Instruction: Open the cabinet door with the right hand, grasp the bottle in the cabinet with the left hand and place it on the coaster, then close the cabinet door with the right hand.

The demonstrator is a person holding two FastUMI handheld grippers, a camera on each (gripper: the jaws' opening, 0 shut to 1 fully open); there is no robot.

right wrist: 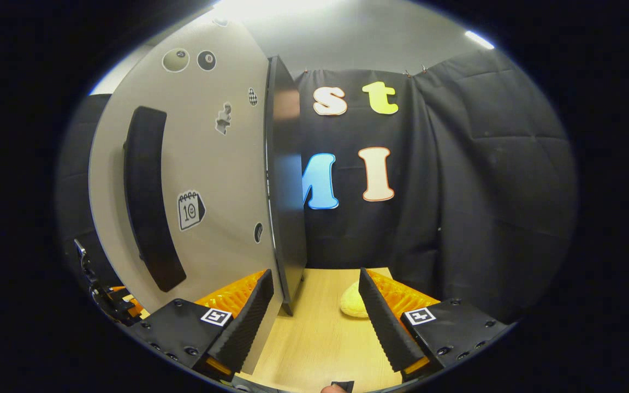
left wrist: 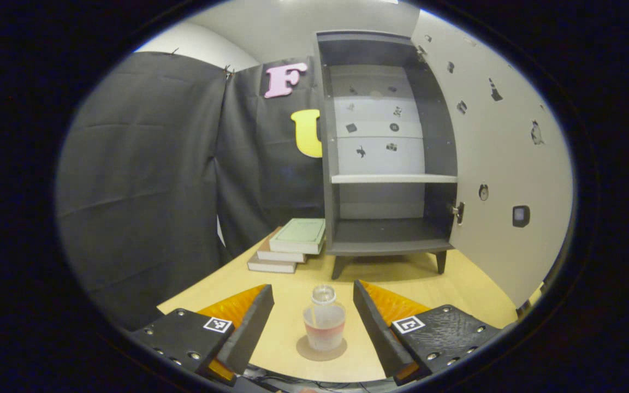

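Observation:
In the left gripper view, a small clear bottle [left wrist: 324,325] with a pinkish band stands upright on a round brown coaster [left wrist: 320,350] on the wooden table. My left gripper [left wrist: 313,323] is open, its fingers on either side of the bottle without touching it. Behind stands the dark grey cabinet [left wrist: 388,158], its shelves bare and its pale door [left wrist: 503,180] swung open to the right. In the right gripper view, my right gripper [right wrist: 314,316] is open, and the door's free edge [right wrist: 284,218] stands between its fingers. The door's outer face carries a long black handle [right wrist: 148,199].
A stack of books [left wrist: 290,245] lies left of the cabinet on the wooden table [left wrist: 456,284]. A pale yellow rounded object [right wrist: 354,302] rests on the table [right wrist: 320,338] past the door edge in the right gripper view. Black cloth walls close in the booth.

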